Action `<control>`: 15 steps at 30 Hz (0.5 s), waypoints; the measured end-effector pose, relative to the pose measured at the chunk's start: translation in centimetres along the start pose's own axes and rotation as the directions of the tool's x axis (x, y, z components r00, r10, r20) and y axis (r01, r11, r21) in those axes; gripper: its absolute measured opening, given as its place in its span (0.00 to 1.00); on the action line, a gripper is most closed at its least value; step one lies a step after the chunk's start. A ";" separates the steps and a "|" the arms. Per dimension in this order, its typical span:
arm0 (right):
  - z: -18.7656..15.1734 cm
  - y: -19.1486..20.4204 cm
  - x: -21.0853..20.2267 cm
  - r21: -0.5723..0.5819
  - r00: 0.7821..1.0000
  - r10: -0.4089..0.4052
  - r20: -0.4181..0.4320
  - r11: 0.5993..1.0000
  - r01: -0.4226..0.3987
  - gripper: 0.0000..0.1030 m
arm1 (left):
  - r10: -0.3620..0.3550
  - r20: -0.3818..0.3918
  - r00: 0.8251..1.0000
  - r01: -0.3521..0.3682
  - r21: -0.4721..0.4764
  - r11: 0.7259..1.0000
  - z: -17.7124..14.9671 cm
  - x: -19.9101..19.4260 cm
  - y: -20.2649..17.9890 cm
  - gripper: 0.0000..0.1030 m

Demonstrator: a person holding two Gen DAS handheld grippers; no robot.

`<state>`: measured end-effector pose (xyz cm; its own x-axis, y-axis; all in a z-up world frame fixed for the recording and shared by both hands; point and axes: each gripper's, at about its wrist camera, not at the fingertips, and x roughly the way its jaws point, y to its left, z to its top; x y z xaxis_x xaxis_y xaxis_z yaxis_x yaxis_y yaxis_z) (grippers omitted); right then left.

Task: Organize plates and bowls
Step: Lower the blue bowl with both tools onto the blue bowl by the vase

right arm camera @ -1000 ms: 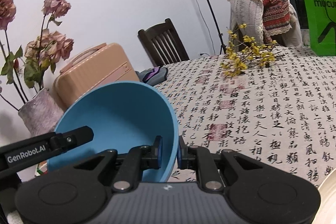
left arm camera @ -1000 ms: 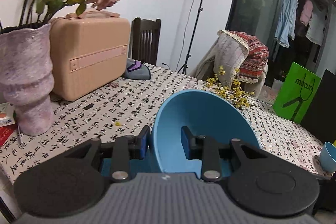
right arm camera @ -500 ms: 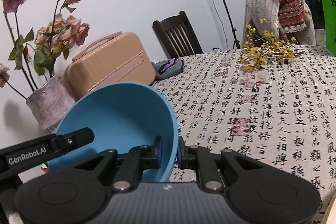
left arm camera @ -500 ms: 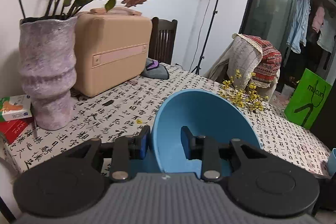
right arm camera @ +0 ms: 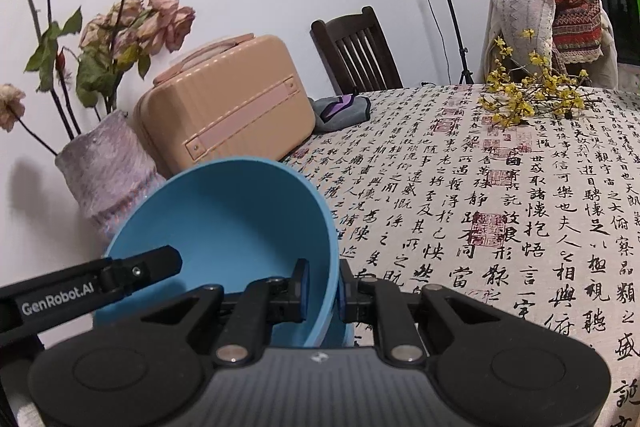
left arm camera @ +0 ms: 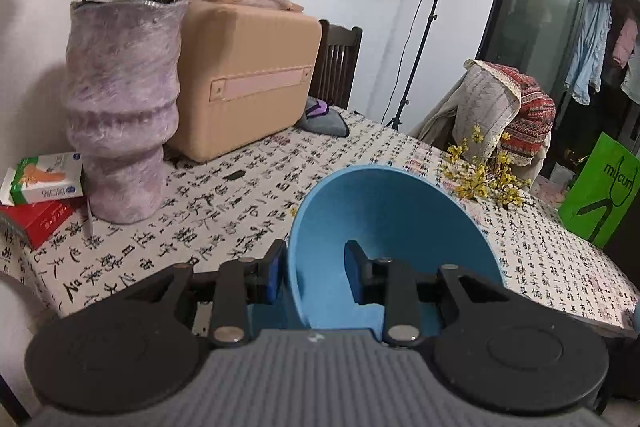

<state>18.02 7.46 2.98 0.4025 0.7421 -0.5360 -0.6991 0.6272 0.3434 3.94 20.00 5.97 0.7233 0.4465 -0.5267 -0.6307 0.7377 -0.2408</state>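
Note:
A blue bowl [left arm camera: 392,219] hangs tilted above the calligraphy-print tablecloth [left arm camera: 248,211], carried by both grippers. My left gripper [left arm camera: 316,271] straddles the bowl's left rim, one pad outside and one inside, and is shut on it. My right gripper [right arm camera: 324,287] is shut on the right rim of the same blue bowl [right arm camera: 224,219], the wall pinched between its pads. In the right wrist view, a finger of the left gripper [right arm camera: 140,267] reaches across the bowl's inside. A sliver of a second, paler blue bowl [left arm camera: 637,319] shows at the far right edge.
A purple vase [left arm camera: 120,115] of dried roses stands at the left, with small boxes [left arm camera: 40,187] beside it and a peach case [left arm camera: 248,83] behind. A grey pouch [left arm camera: 320,119] and a yellow flower sprig [left arm camera: 480,179] lie farther back. Chairs, a lamp stand and a green bag [left arm camera: 600,195] surround the table.
Both grippers have carried the bowl leftward and slightly down; the vase and peach case now sit nearer the middle of both views. The grips on the bowl are unchanged.

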 end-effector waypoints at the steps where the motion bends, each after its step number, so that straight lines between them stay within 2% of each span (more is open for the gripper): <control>1: -0.1 0.1 0.1 -0.007 1.000 -0.004 -0.001 1.000 0.004 0.13 | -0.001 -0.008 1.000 0.001 -0.004 1.000 -0.2 0.2 0.1 0.30; 8: -0.9 0.5 1.1 -0.049 0.999 -0.038 -0.011 0.998 0.038 0.13 | 0.007 -0.045 0.999 -0.008 -0.013 1.000 -1.1 1.3 0.7 0.30; 15: -1.6 1.6 1.8 -0.135 0.996 -0.092 0.018 0.986 0.094 0.14 | 0.012 -0.060 0.998 -0.012 -0.004 1.000 -1.6 2.0 0.8 0.30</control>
<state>16.69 9.44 1.31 0.4761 0.6852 -0.5512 -0.7316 0.6564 0.1841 4.38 20.65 3.40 0.6976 0.4241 -0.5775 -0.6405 0.7303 -0.2374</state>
